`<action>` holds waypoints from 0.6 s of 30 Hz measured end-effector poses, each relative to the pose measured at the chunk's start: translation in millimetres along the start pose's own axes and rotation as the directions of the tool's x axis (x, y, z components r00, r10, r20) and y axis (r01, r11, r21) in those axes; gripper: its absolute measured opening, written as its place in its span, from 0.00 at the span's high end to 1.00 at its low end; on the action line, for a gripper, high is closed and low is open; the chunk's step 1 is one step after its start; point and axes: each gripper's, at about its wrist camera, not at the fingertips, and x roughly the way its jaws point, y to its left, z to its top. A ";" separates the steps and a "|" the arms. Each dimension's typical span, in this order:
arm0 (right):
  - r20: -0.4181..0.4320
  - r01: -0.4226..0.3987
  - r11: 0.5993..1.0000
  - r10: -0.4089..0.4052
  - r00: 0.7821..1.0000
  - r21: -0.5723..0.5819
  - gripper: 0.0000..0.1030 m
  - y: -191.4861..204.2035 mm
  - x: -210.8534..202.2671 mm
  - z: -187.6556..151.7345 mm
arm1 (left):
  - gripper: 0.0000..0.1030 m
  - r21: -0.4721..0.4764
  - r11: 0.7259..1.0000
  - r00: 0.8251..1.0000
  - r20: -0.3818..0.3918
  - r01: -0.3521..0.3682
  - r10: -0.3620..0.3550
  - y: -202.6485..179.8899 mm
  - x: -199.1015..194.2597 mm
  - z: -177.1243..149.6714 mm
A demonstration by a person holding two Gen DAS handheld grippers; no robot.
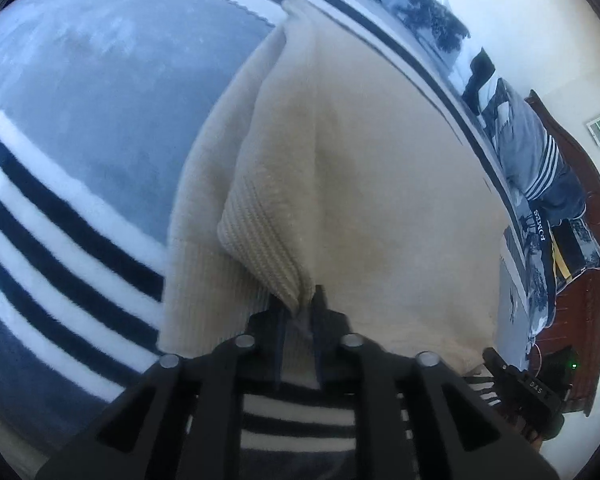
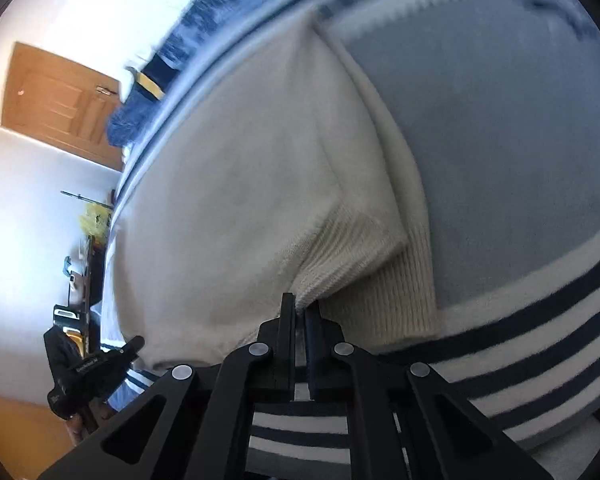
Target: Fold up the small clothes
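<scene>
Both grippers, left gripper [image 1: 300, 300] and right gripper [image 2: 300, 304], seem clamped on the cream sweater's [image 1: 380, 180] ribbed hem; lift evenly over the blanket [image 1: 80, 120].

"DAS" on the right tool [image 1: 536, 390] — other lettering unreadable.

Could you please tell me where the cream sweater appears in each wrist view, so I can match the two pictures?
Left wrist view: the cream sweater fills the centre and right; its ribbed hem is pinched in the left gripper.
Right wrist view: the sweater fills the centre and left; its hem is pinched in the right gripper.
Shared landmark: the navy-and-white striped blanket.
</scene>
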 end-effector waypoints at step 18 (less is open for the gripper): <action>0.139 0.301 0.932 -0.277 0.951 -0.202 0.33 51.7 -32.3 -59.0 | 0.42 0.154 0.973 0.979 0.133 -0.172 0.152 8.2 -64.9 -71.2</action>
